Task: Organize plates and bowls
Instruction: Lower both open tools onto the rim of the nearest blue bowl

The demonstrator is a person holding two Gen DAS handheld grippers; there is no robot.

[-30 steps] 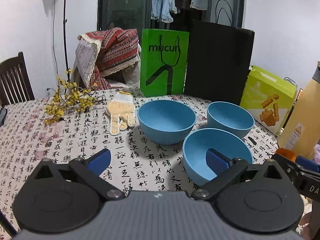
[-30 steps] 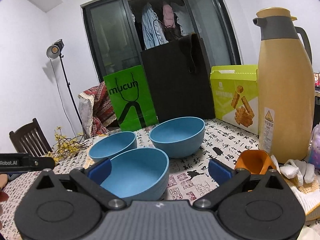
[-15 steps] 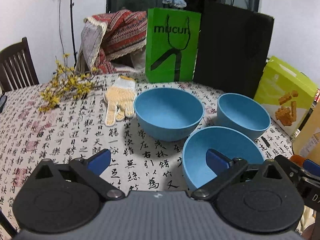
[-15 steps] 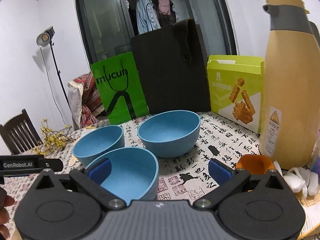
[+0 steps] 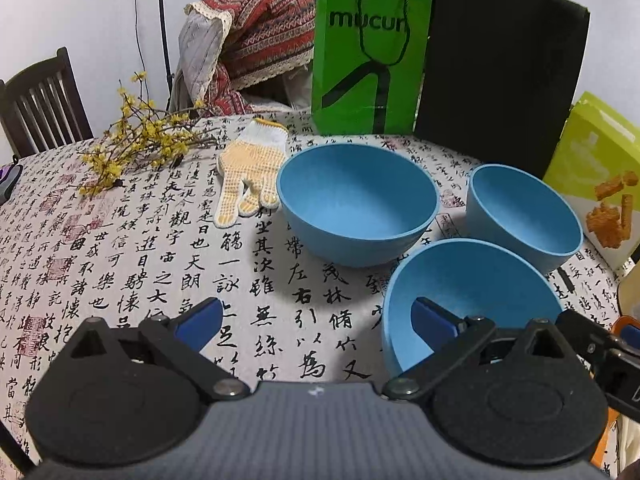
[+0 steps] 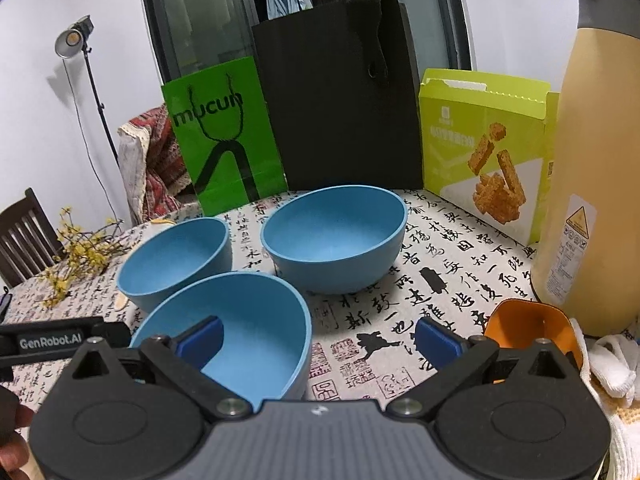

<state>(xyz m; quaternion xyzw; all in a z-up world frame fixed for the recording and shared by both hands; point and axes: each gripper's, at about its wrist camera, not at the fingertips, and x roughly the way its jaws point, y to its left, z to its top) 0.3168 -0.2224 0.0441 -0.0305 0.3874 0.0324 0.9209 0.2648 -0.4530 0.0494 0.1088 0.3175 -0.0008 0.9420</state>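
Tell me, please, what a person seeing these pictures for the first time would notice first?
Three blue bowls sit in a cluster on a tablecloth printed with black calligraphy. Behind them stand a bright green bag and a black bag, and a tall beige thermos rises at the right. Both hand-held grippers, left and right, are open, near the closest bowl.

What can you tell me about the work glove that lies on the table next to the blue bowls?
The glove is a white knitted work glove with yellow grip dots on its upper side. It lies flat on the printed tablecloth, empty, its cuff toward the green bag and its fingers toward the camera. It lies just left of the big blue bowl, very near its rim; contact cannot be told. Yellow flower twigs lie to its left.
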